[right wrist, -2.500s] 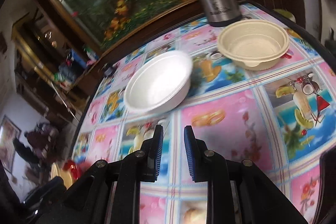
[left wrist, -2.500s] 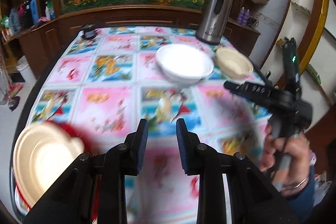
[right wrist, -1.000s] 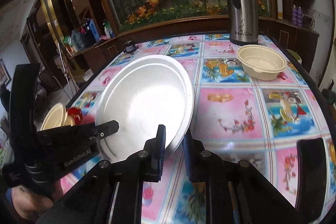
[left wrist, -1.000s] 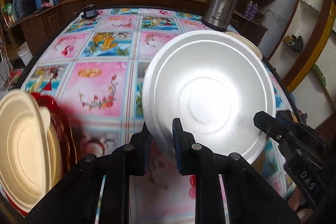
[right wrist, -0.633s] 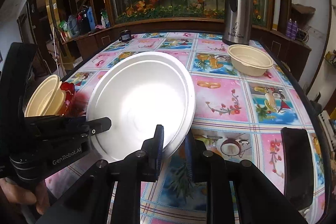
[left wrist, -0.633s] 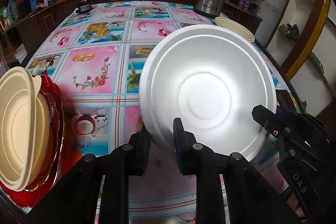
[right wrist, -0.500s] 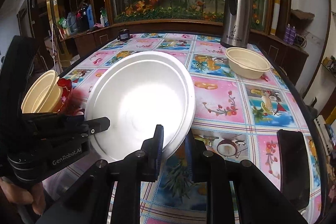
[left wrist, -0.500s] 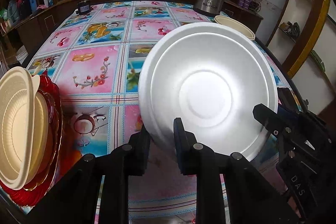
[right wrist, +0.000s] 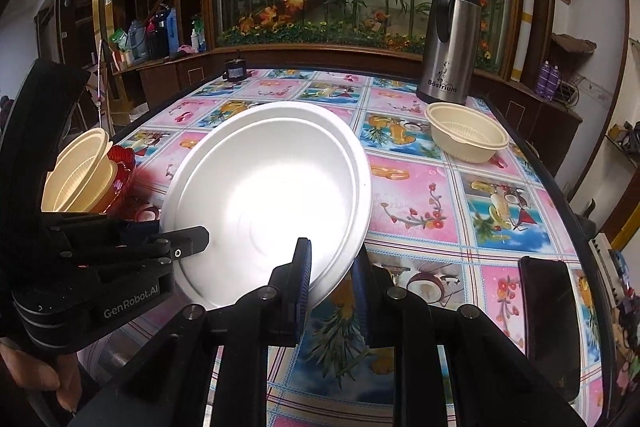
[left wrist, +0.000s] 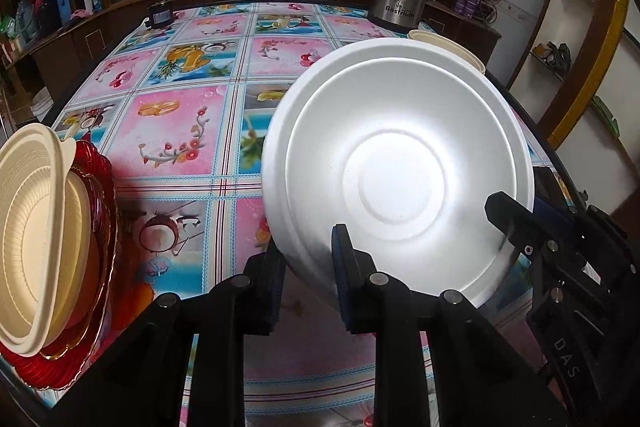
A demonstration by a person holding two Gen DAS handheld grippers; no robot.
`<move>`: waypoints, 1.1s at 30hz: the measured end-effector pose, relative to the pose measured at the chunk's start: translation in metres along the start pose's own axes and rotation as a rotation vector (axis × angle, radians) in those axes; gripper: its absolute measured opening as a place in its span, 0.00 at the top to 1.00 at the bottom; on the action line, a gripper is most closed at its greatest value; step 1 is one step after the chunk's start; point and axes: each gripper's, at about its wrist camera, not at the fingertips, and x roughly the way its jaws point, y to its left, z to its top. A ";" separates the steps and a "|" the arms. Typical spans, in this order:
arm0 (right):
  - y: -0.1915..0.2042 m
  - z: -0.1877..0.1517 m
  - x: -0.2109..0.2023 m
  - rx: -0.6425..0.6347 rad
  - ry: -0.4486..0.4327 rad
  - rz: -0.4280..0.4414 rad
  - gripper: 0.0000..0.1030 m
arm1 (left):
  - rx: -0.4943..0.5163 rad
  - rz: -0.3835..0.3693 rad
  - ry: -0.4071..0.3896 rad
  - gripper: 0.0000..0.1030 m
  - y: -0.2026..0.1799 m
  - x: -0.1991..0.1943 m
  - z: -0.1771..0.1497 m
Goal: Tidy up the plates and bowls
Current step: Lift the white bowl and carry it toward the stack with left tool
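Note:
A large white foam bowl (left wrist: 400, 163) is held tilted above the table by both grippers. My left gripper (left wrist: 308, 259) is shut on its near rim; it also shows in the right wrist view (right wrist: 176, 241). My right gripper (right wrist: 332, 267) is shut on the bowl's (right wrist: 268, 203) other rim; it also shows in the left wrist view (left wrist: 516, 211). A stack of cream bowls (left wrist: 36, 223) leans on red plates (left wrist: 100, 211) at the table's left edge. Another cream bowl (right wrist: 466, 137) sits at the far right by the flask.
A steel thermos flask (right wrist: 450, 39) stands at the back right. A small black object (right wrist: 236, 70) sits at the far edge. A dark phone (right wrist: 548, 323) lies at the near right. The table (right wrist: 416, 211) has a fruit-patterned cloth; wooden cabinets surround it.
The white bowl, once resting mid-table, has been gripped by both grippers and lifted toward the near side. Over the last half second it barely moves.

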 end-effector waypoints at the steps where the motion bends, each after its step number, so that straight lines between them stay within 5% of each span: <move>1: 0.000 0.000 0.000 -0.001 -0.001 -0.001 0.79 | 0.000 0.001 -0.002 0.80 0.000 0.000 0.000; 33: 0.019 0.007 -0.009 -0.021 -0.037 -0.011 0.79 | 0.002 0.017 -0.081 0.80 0.012 -0.023 -0.003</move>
